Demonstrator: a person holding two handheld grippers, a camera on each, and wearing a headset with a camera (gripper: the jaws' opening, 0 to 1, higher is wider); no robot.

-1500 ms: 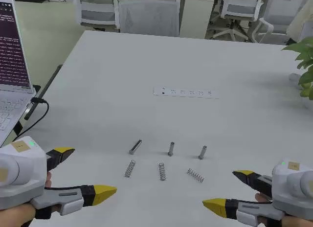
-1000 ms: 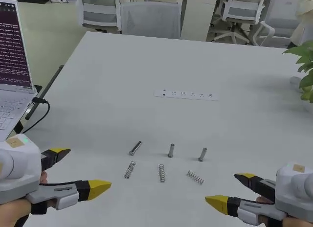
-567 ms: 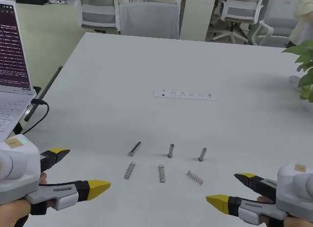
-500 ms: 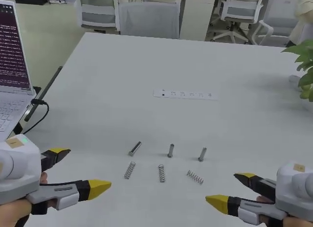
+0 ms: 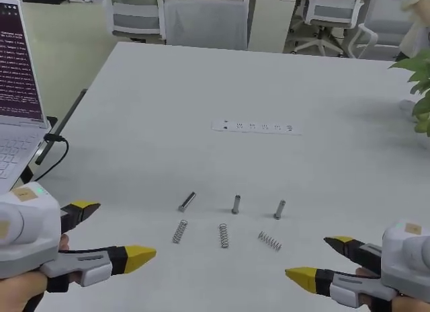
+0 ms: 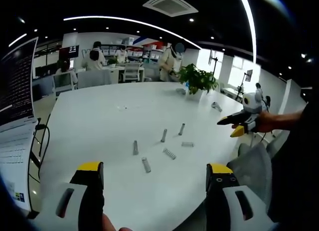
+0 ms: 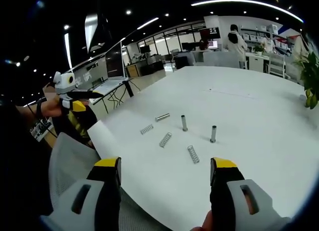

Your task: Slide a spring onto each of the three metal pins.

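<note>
Fingers of the left gripper and the right gripper are held wide and empty at the near edge of the table, while all three springs are seen lying loose just before the bare pins, so nothing is judged done yet.

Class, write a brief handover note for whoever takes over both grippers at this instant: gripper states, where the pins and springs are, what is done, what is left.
Left gripper: jaws open, empty, at the near left.
Right gripper: jaws open, empty, at the near right.
Pins, in a row on the table: left pin lying on its side, middle pin and right pin upright.
Springs, loose in a row nearer the person: left spring, middle spring, right spring.
Done: nothing; no spring is on a pin.
Left: all three springs. The lying pin probably needs holding or standing up first.
</note>
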